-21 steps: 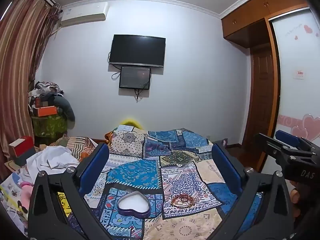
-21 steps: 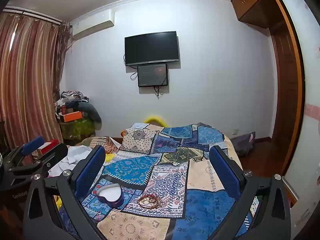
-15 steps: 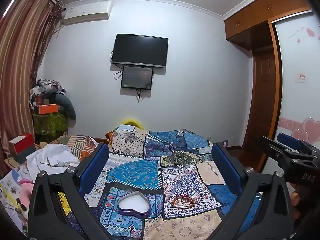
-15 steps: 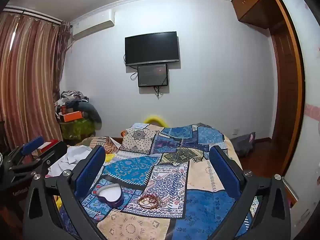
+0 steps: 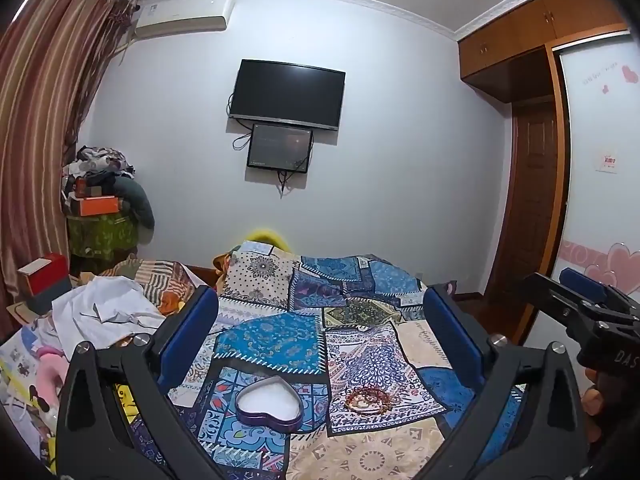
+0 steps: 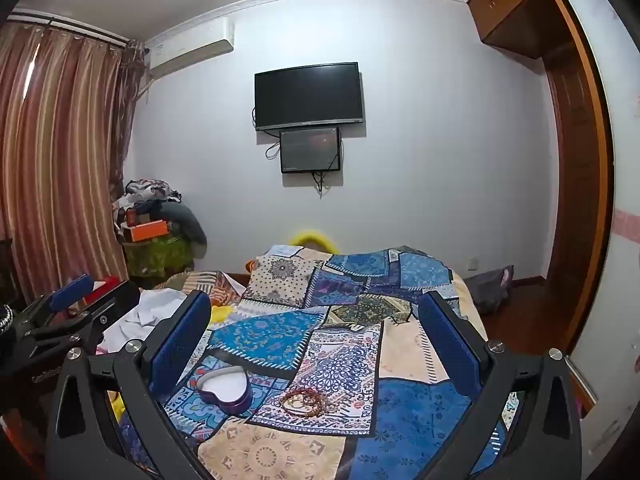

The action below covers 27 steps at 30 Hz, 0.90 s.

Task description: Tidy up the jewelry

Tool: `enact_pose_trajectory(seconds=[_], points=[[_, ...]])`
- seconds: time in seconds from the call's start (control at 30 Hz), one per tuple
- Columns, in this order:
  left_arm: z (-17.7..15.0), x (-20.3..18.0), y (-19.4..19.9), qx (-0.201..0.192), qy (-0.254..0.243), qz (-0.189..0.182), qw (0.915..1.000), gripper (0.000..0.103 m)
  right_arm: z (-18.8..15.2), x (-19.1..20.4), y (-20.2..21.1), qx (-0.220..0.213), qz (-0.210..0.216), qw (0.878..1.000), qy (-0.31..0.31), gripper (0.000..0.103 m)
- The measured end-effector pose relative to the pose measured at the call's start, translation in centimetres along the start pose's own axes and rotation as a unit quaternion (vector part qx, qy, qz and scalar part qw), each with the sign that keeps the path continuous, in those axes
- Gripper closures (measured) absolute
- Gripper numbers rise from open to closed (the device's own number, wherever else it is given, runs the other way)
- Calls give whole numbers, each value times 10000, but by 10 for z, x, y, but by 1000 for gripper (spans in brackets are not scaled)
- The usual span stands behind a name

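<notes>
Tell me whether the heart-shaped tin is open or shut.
Open: the heart-shaped tin has no lid on, its white inside showing. The beads lie beside it.

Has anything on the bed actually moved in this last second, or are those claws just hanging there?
Only the left claw shifted: its view swung slightly, so the TV sits a little further right and lower in its picture. Nothing was grabbed or released. The right claw kept its place, both claws wide open and empty. The heart-shaped tin and the beaded bracelets lie on the patchwork quilt as before, side by side.
</notes>
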<state>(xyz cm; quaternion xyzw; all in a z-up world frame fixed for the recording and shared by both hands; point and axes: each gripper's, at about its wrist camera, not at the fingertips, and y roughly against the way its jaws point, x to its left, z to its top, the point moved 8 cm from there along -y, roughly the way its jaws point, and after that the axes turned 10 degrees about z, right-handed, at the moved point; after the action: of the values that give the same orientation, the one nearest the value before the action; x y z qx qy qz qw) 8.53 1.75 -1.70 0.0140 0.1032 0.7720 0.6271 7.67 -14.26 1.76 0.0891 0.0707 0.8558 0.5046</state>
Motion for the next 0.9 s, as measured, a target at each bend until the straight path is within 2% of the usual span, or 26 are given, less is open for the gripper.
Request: enact_pose_trajectory(seconds=[0.9], points=[[1,1,1,-18,-11,22,10000,0,3,8,4,-30,78,10000,48,0]])
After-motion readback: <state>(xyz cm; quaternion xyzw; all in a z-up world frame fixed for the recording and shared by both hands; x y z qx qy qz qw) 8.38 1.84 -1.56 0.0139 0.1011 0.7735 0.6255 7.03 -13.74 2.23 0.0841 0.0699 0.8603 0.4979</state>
